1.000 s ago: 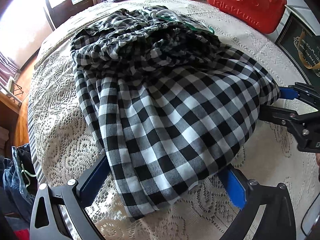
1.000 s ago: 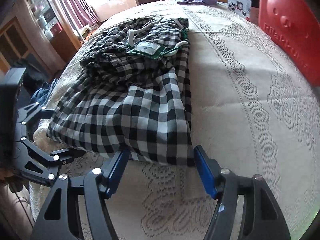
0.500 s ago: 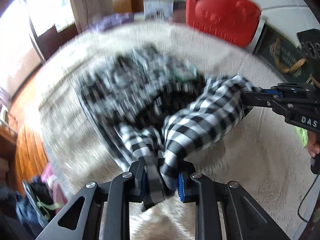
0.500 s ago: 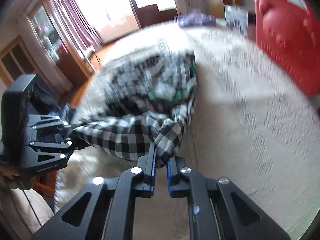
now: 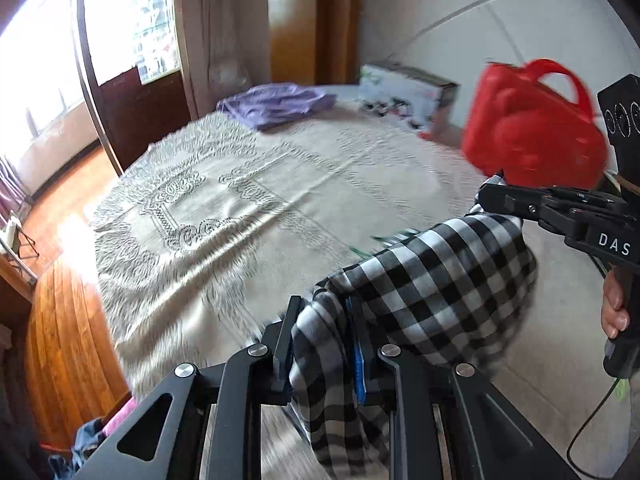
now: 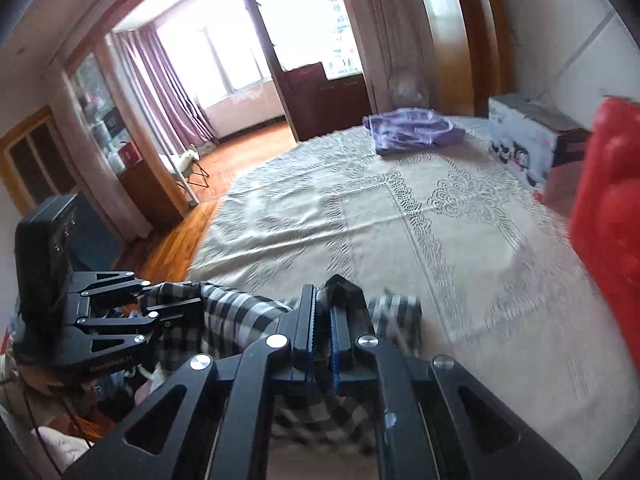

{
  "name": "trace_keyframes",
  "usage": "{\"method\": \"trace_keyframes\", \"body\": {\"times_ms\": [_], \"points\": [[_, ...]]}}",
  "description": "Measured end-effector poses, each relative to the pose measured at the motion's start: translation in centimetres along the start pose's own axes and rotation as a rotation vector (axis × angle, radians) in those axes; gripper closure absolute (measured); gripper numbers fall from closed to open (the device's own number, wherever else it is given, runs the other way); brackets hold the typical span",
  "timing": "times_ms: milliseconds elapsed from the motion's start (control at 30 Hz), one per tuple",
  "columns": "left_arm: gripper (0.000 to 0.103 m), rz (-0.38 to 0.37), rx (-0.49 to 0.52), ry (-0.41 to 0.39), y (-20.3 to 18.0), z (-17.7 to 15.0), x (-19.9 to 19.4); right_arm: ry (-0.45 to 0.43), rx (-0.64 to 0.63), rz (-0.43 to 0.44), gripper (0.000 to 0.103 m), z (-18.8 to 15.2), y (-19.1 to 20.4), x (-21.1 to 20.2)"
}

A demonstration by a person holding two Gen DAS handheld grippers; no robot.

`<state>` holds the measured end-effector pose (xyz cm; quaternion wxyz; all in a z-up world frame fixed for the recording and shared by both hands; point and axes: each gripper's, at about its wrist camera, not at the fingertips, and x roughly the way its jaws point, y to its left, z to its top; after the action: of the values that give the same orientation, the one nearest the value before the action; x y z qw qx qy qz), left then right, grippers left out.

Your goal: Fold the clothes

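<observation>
A black-and-white checked garment (image 5: pixel 440 280) hangs lifted above the lace bedspread (image 5: pixel 240 200), stretched between my two grippers. At the bottom of the left wrist view, my left gripper (image 5: pixel 324 308) is shut on a bunched edge of it. My right gripper (image 5: pixel 486 198) comes in from the right and pinches the other end. Seen from the right wrist, the right gripper (image 6: pixel 320 300) is shut on a dark fold of the garment (image 6: pixel 240 312). The left gripper (image 6: pixel 172 300) holds its far end at the left. The rest of the garment droops out of sight below the fingers.
A red bag (image 5: pixel 532 124) stands at the right of the bed, with a white box (image 5: pixel 404 92) behind it. A folded purple cloth (image 5: pixel 276 104) lies at the far end. Wooden floor (image 5: pixel 60 340) runs along the left edge. A person's hand (image 5: pixel 612 308) grips the right handle.
Both grippers closed on the near corners of the checked garment and rose with it, pulling it off the bedspread. The views now tilt up towards the far end of the bed.
</observation>
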<state>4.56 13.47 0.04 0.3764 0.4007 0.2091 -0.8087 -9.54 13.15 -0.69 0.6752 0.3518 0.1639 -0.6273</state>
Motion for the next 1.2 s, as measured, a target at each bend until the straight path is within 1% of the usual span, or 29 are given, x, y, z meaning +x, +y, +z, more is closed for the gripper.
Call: {"method": "trace_keyframes", "body": {"times_ms": [67,133,167,200,267,300,333,367,400,433,467,500,533,567,600,633,700,767,800,833,867,900,933,1033,1067,1133,1200], "points": [[0.082,0.003,-0.006,0.043,1.9,1.2,3.2,0.045,0.033,-0.01,0.097,1.3,-1.3,3.8],[0.082,0.017,-0.009,0.096,3.3,1.6,6.9,0.094,0.067,-0.03,0.097,1.7,-2.9,7.1],[0.082,0.028,-0.007,0.114,3.6,1.7,7.8,0.136,0.095,-0.037,0.097,1.4,-3.8,9.4],[0.082,0.046,-0.007,0.147,4.2,1.4,9.7,0.168,0.112,-0.051,0.097,1.0,-4.5,10.9],[0.081,0.065,-0.014,0.188,4.8,0.8,11.8,0.236,0.128,-0.088,0.097,-0.2,-5.5,13.7],[0.08,0.063,-0.017,0.208,5.0,0.3,12.9,0.266,0.144,-0.094,0.097,-0.8,-6.0,14.9],[0.074,0.057,-0.019,0.212,5.1,0.0,13.2,0.276,0.166,-0.088,0.097,-1.2,-6.3,15.5],[0.069,0.063,-0.019,0.209,5.1,-0.2,13.1,0.26,0.19,-0.077,0.096,-1.3,-6.6,15.2],[0.059,0.076,-0.018,0.203,5.1,-0.3,12.7,0.249,0.204,-0.072,0.093,-1.3,-6.7,14.7],[0.043,0.082,-0.025,0.197,5.4,-0.1,11.9,0.229,0.216,-0.077,0.085,-1.1,-6.7,13.6],[0.034,0.08,-0.039,0.191,5.8,0.1,11.2,0.203,0.217,-0.091,0.08,-0.9,-6.6,12.2],[0.02,0.069,-0.063,0.171,6.2,0.2,9.9,0.166,0.216,-0.108,0.062,-0.6,-6.4,10.2],[0.02,0.054,-0.088,0.138,6.6,0.5,8.1,0.134,0.219,-0.114,0.037,-0.3,-6.2,8.4],[0.02,0.051,-0.101,0.117,6.8,0.7,7.0,0.103,0.224,-0.116,0.026,-0.2,-6.0,6.5],[0.02,0.057,-0.111,0.099,6.9,0.9,5.8,0.067,0.229,-0.12,0.012,-0.2,-5.7,4.2],[0.02,0.058,-0.124,0.082,6.7,1.0,4.5,0.041,0.232,-0.129,0.011,-0.1,-5.4,3.0],[0.02,0.024,-0.148,0.07,5.8,0.7,3.3,0.006,0.234,-0.125,0.011,-0.6,-4.3,0.6],[0.02,-0.017,-0.172,0.078,4.5,-0.6,3.1,0.014,0.222,-0.12,0.011,-1.5,-3.2,0.0],[0.024,-0.028,-0.171,0.093,3.8,-1.3,3.3,0.02,0.21,-0.136,0.023,-2.0,-2.6,0.1],[0.045,-0.037,-0.159,0.105,2.9,-2.0,3.7,0.027,0.203,-0.148,0.065,-2.5,-2.1,0.2],[0.054,-0.034,-0.146,0.119,2.3,-2.6,4.1,0.038,0.204,-0.143,0.084,-2.8,-1.7,0.6],[0.061,-0.041,-0.14,0.149,1.6,-3.3,4.7,0.05,0.222,-0.125,0.093,-3.2,-1.7,1.0],[0.063,-0.046,-0.135,0.158,1.4,-3.8,5.0,0.059,0.226,-0.108,0.093,-3.5,-1.6,1.4],[0.064,-0.012,-0.122,0.192,1.3,-5.2,6.2,0.112,0.206,-0.093,0.094,-4.3,-1.5,3.7],[0.064,-0.002,-0.128,0.203,1.5,-5.5,6.6,0.137,0.205,-0.115,0.094,-4.9,-1.6,4.4],[0.064,0.023,-0.136,0.228,2.0,-6.3,7.7,0.182,0.231,-0.187,0.095,-6.0,-2.6,5.6],[0.064,0.037,-0.136,0.25,2.2,-7.1,9.1,0.231,0.297,-0.215,0.095,-7.4,-4.3,6.9]]}}
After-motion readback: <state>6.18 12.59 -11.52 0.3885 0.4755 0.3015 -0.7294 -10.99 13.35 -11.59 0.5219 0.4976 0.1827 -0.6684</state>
